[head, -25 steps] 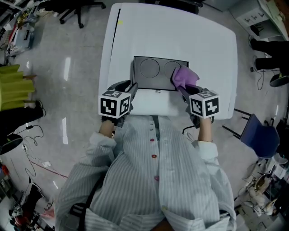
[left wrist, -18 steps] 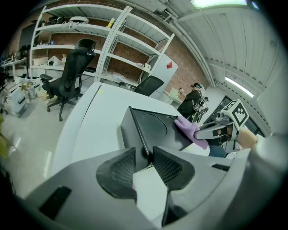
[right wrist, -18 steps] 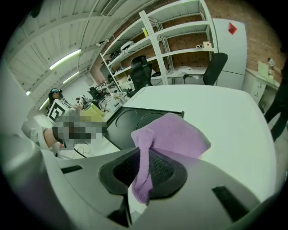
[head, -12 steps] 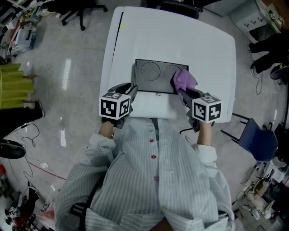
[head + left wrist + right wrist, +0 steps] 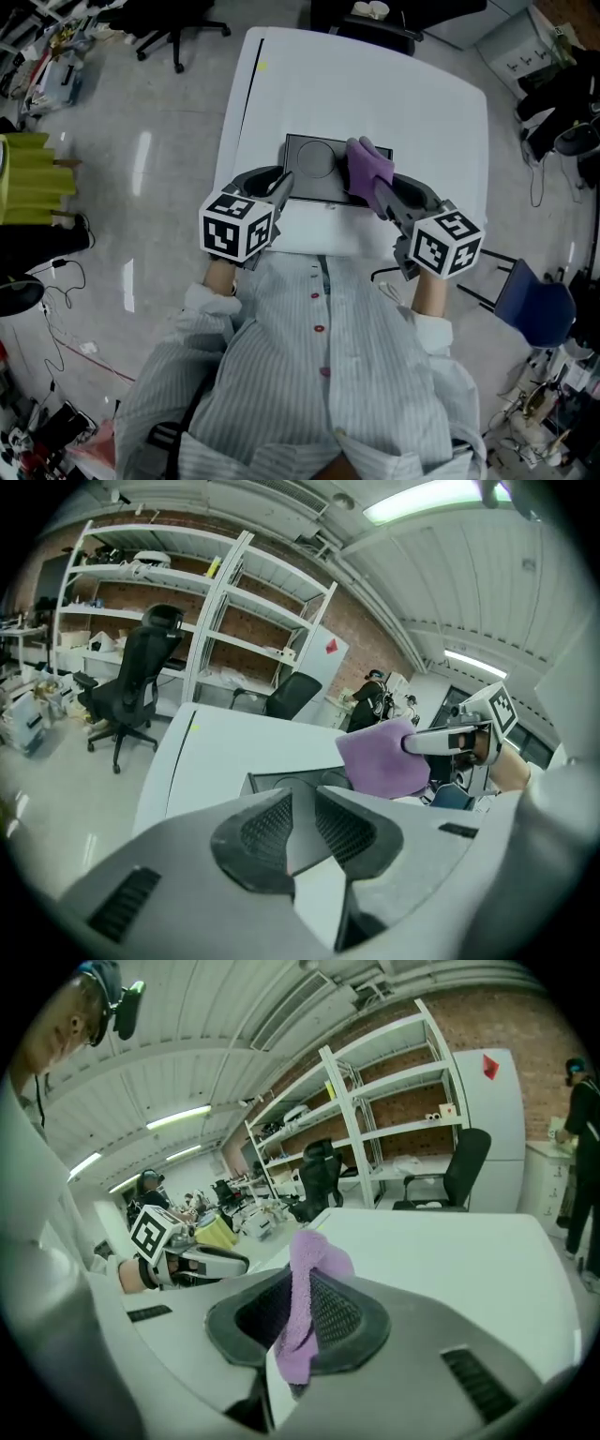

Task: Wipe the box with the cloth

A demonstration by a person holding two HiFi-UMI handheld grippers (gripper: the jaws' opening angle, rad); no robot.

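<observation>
The left gripper [image 5: 284, 186] hung empty, jaws apart, by the box's 8 o'clock edge, apparently not bracing it. The right gripper [image 5: 379, 190] was clamped on the cloth [image 5: 366, 161], over the 3 o'clock end of the box [image 5: 312, 161]. Unbraced, the box could skid across the table [image 5: 375, 84] under a wipe.

Left tongs [image 5: 283, 185]: jaws slightly apart, nothing between them. Right tongs [image 5: 378, 190]: jaws clamped on the purple cloth [image 5: 366, 164]. Both forearms held forward of the torso, tongs angled inward toward each other.
</observation>
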